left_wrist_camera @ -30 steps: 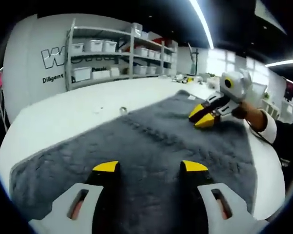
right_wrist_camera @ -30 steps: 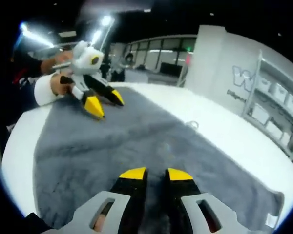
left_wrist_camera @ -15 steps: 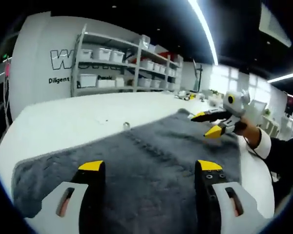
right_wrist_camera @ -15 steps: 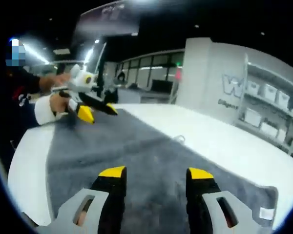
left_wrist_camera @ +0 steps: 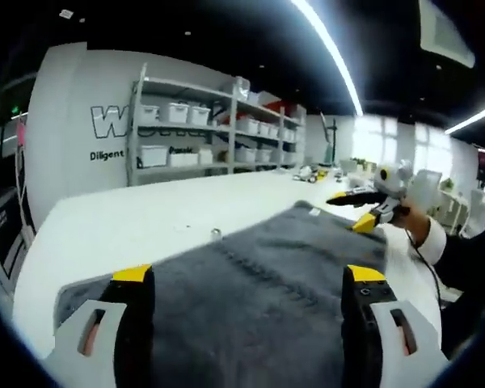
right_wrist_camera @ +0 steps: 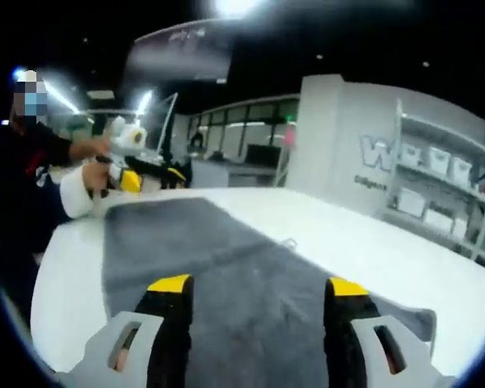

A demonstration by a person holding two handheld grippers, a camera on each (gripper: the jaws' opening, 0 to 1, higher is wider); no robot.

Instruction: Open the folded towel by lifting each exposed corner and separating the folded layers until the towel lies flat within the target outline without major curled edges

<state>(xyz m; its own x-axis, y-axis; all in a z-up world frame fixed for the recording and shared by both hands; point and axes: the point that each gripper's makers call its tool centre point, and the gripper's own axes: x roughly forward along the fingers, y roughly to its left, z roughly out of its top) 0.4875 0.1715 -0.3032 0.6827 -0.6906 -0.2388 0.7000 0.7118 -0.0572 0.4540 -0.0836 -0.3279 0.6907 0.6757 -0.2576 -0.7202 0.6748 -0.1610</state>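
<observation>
Looking along your left tool (left_wrist_camera: 246,279), you have lifted it since a second ago: its yellow-tipped jaws now stand much wider apart and released, holding nothing, above the near end of the grey towel (left_wrist_camera: 267,267). That towel lies spread on the white worktop (left_wrist_camera: 145,218). Your right tool (left_wrist_camera: 357,210) has risen off the far end of the towel, where it was pressed before; it now hangs just above the far corner, jaws parted, held by your hand (left_wrist_camera: 406,222). A shelf rack (left_wrist_camera: 210,121) with white bins stands against the lettered wall behind, under a long ceiling light.

Turning to the right gripper view, your right tool (right_wrist_camera: 259,287) was nearly closed a second ago and is now wide open and empty over the towel (right_wrist_camera: 226,267), which runs away across the worktop (right_wrist_camera: 364,250). Your left tool (right_wrist_camera: 149,176) has lifted off the towel's far end and hovers there. Glass partitions and the shelf rack (right_wrist_camera: 449,194) line the room.
</observation>
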